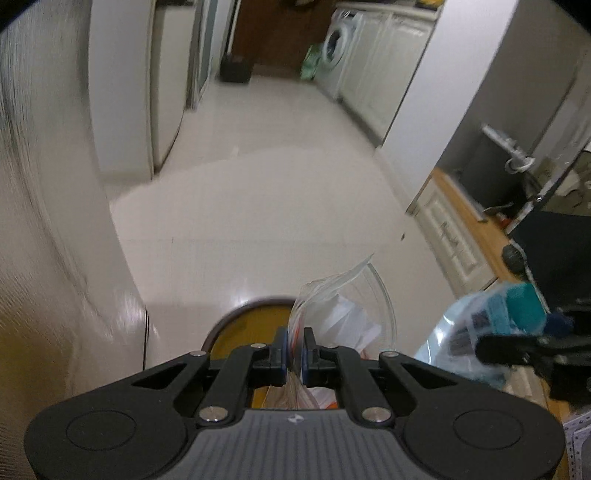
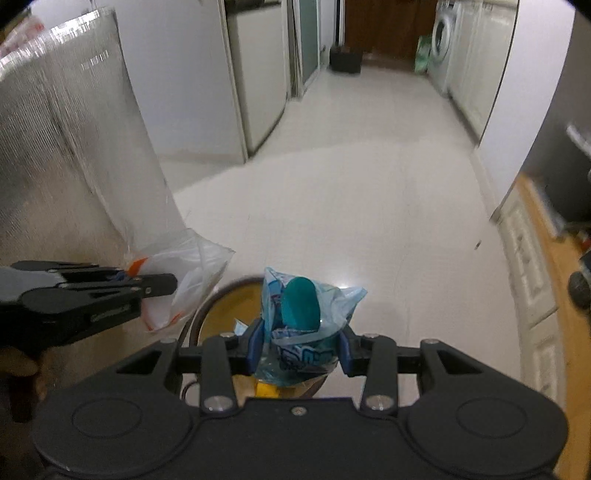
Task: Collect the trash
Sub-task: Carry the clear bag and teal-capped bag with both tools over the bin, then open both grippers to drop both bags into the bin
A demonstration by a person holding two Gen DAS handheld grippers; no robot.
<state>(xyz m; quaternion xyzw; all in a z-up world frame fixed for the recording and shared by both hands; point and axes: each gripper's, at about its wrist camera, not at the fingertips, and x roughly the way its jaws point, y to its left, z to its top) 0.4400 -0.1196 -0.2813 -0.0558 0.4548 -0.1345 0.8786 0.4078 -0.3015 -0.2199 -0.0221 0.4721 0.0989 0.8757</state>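
My left gripper (image 1: 294,350) is clamped, pads almost together, on one clear plastic bag (image 1: 343,314) holding white paper scraps and showing an orange mark. My right gripper (image 2: 300,341) is clamped, jaws partly apart, on one blue wrapper (image 2: 295,332) bunched around a teal cap (image 2: 301,304). Both loads hang over one round bin (image 1: 255,325) with a dark rim and yellow inside, standing on the pale floor (image 1: 258,206).

Left wrist view only: the paper scraps inside the clear bag; a grey door with a metal handle (image 1: 515,153) at the right; my right gripper seen from the side at the right edge, with the blue wrapper beside it, blurred.

Right wrist view only: the teal cap in full; a yellow item (image 2: 267,389) below the wrapper, inside the bin; a pale blue scrap (image 2: 242,326) at the bin's rim; my left gripper seen from the side at the left edge, the clear bag hanging from its tip just left of the bin; a tall ribbed translucent sheet (image 2: 74,147) behind it.

Both views: one washing machine (image 2: 443,33), one green bag (image 2: 423,55) beside it, one dark box (image 2: 345,59) by the brown door (image 2: 388,26). Two grippers, two pieces of trash, one bin.
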